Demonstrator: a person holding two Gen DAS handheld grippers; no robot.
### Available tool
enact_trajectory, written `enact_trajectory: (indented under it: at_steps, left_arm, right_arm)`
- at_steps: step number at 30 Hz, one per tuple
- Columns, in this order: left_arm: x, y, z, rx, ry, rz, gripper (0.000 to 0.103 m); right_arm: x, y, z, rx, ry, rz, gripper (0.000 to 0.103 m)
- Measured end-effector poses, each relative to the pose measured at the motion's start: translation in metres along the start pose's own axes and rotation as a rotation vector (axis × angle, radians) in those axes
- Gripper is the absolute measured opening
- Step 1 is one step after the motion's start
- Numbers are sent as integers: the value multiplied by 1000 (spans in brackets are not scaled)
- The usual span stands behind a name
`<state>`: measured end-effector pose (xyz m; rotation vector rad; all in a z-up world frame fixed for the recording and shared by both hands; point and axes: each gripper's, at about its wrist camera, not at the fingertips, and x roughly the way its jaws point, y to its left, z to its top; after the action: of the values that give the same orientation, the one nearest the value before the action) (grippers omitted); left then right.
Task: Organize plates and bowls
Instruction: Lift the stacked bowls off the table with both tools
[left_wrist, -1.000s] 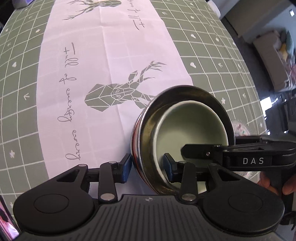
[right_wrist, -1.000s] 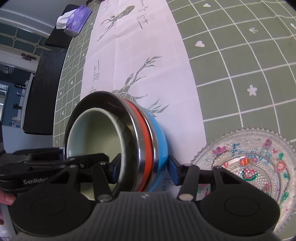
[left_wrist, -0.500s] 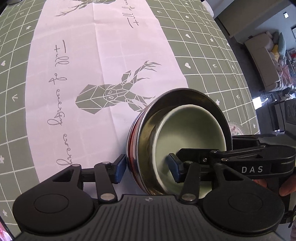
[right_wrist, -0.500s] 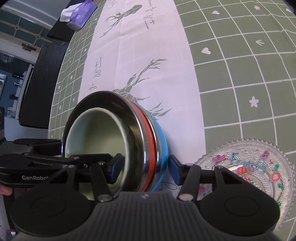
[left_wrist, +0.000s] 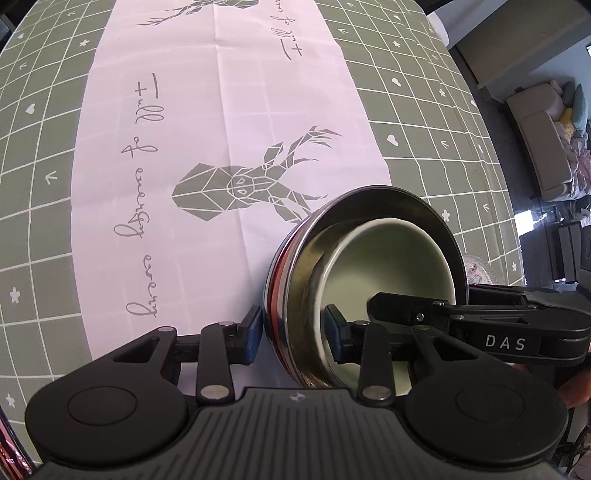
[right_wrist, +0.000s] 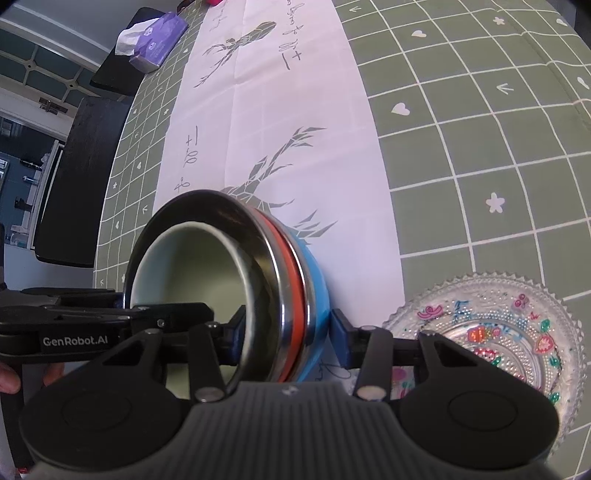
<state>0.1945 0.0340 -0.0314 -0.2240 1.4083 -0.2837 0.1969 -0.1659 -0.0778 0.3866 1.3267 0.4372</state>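
1. Left gripper (left_wrist: 291, 338) straddles the wall of the nested bowl stack: one blue pad is outside, the other is inside the pale green ceramic bowl (left_wrist: 391, 266). Its jaws have just been closing, and the pads look pressed on the stack.
2. Right gripper (right_wrist: 286, 334) grips the opposite side of the same stack, with one pad inside the pale green ceramic bowl and one against the blue outer bowl (right_wrist: 317, 280). Its jaws have also just been closing.
3. The stack consists of the green bowl inside a stainless steel bowl (right_wrist: 236, 221), then an orange-red bowl (right_wrist: 286, 254), then the blue one.
4. The stack is tilted and sits on the white deer-print runner (left_wrist: 221, 129), near the close edge of the green checked tablecloth (right_wrist: 480, 147).
5. A clear glass plate with colourful dots (right_wrist: 495, 332) lies on the tablecloth just beside the stack, toward the right near corner.
6. A purple tissue pack (right_wrist: 155, 40) lies at the far left edge.
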Motion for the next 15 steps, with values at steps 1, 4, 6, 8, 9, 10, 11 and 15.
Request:
enact_trajectory:
  at_steps: [1,4,6,8,9,10,11,15]
  left_arm:
    - [-1,1,0,-2,0,-1,39]
    - [-3,4,0,-15,0,-4,38]
    - [-5,4,0,-16,-1,0,38]
    - [-6,6,-1,-20,-8,4,38]
    - [-7,7,-1,-23,-11,5,38]
    - [-7,9,-1,-30,-13,3,38]
    - [-7,10,-1,-38,-15,0,38]
    - [-5,15,-1,-48,-28,-11,39]
  right_arm:
    - [-1,0,0,2,-1,1,43]
    - [-4,1,0,2,0,2,40]
    - [-4,5,0,-17,-2,-6,40]
    - [-4,8,1,-22,-2,-10,40]
    - [-3,8,1,-20,-2,-9,40]
    - [-3,8,2,-19,-2,-7,40]
    - [-2,8,3,-14,-5,-5,40]
    - [0,10,7,-9,-15,-15,40]
